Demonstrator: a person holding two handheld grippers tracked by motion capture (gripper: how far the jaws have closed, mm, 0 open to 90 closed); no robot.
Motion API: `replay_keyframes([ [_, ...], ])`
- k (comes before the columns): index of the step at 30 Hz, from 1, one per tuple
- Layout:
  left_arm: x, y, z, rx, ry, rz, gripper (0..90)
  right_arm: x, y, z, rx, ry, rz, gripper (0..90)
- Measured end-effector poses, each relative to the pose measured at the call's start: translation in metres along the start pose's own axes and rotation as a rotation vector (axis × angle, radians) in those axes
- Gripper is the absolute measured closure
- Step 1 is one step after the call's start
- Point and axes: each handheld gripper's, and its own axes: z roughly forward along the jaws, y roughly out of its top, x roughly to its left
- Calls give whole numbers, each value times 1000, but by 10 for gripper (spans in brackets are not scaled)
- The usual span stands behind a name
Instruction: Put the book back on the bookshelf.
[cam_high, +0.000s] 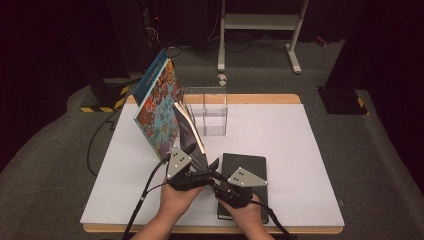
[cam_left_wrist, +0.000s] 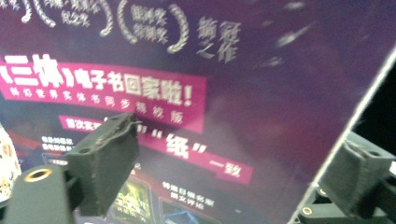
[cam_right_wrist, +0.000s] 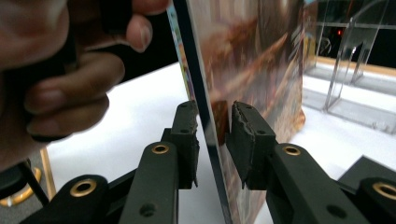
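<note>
A thin dark book (cam_high: 189, 127) stands tilted on its lower edge near the middle of the white table, beside a taller colourful book (cam_high: 160, 105). My right gripper (cam_high: 207, 174) comes in from the right. In the right gripper view (cam_right_wrist: 212, 140) its jaws sit on either side of the dark book's near edge (cam_right_wrist: 205, 93), shut on it. My left gripper (cam_high: 202, 156) is wide open at the same book's lower corner. In the left gripper view (cam_left_wrist: 229, 163) one jaw is in front of the purple printed cover (cam_left_wrist: 233, 93) and the other lies past its edge.
A black notebook (cam_high: 247, 161) lies flat under my right hand and appears low in the right gripper view (cam_right_wrist: 369, 170). A clear acrylic stand (cam_high: 210, 112) sits behind the books. A hand (cam_right_wrist: 56, 70) holding the left gripper is close on the left. A table leg frame stands beyond the table.
</note>
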Motion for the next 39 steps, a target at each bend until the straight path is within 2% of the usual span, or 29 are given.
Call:
replay_keyframes([
  [2,0,0,-1,-4,6,11,153,-1,-2,2,9,5,7,703],
  [10,4,3,-3,-5,1,16,180,-1,0,4,29,8,0,700],
  [16,5,5,-5,7,8,37,184,0,0,4,22,12,8,698],
  [22,4,6,-5,5,14,58,192,2,2,4,18,17,-5,697],
  [33,3,6,-3,6,34,66,185,4,3,4,18,33,-5,695],
  [39,3,5,-4,3,48,80,215,4,2,3,26,39,-8,692],
])
